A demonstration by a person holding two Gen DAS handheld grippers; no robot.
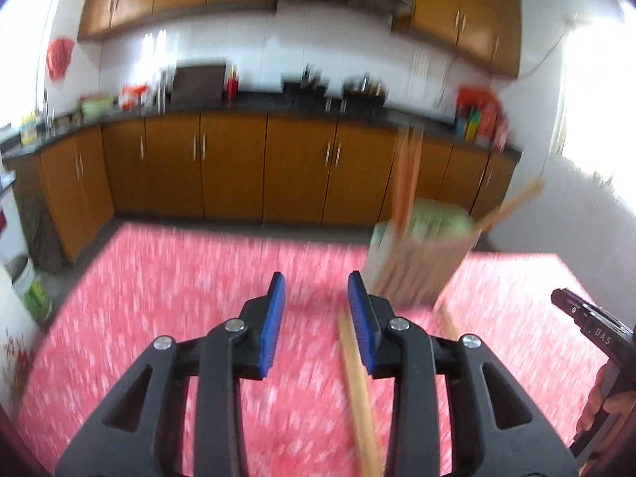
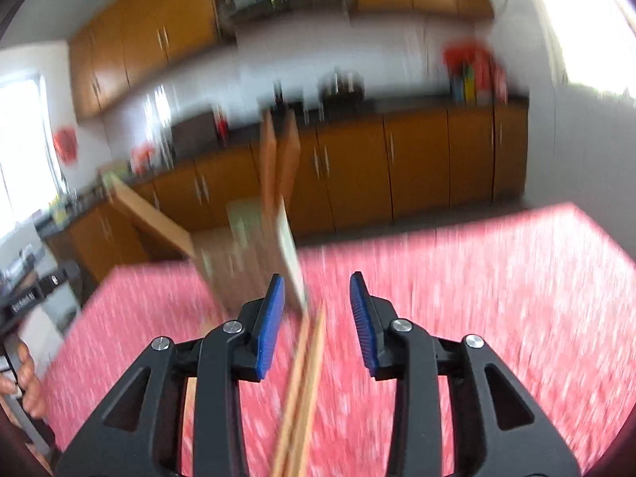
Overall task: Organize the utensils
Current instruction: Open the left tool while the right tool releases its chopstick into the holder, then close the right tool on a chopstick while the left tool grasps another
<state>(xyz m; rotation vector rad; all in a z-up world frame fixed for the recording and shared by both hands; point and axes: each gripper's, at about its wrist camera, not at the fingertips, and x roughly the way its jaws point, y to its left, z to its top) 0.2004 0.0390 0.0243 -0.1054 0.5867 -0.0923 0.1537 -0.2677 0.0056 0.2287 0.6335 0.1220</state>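
Both claws part open, gripping nothing: left gripper (image 1: 316,292), right gripper (image 2: 317,294). Loose chopsticks (image 2: 306,377) at 6 o'clock from the holder (image 2: 246,254) look light, stiff, slippery; I'd pinch mid-shaft.

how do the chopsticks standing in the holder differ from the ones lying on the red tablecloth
The chopsticks in the holder stand upright or lean out over its rim; the loose chopsticks lie flat on the red tablecloth.

The standing ones are gathered inside the holder; the lying ones are outside it, beside its base, running toward the cameras.

In the right wrist view a loose pair lies between the open jaws of the right gripper; the standing ones are beyond any gripper.

Both sets look like plain light wood.
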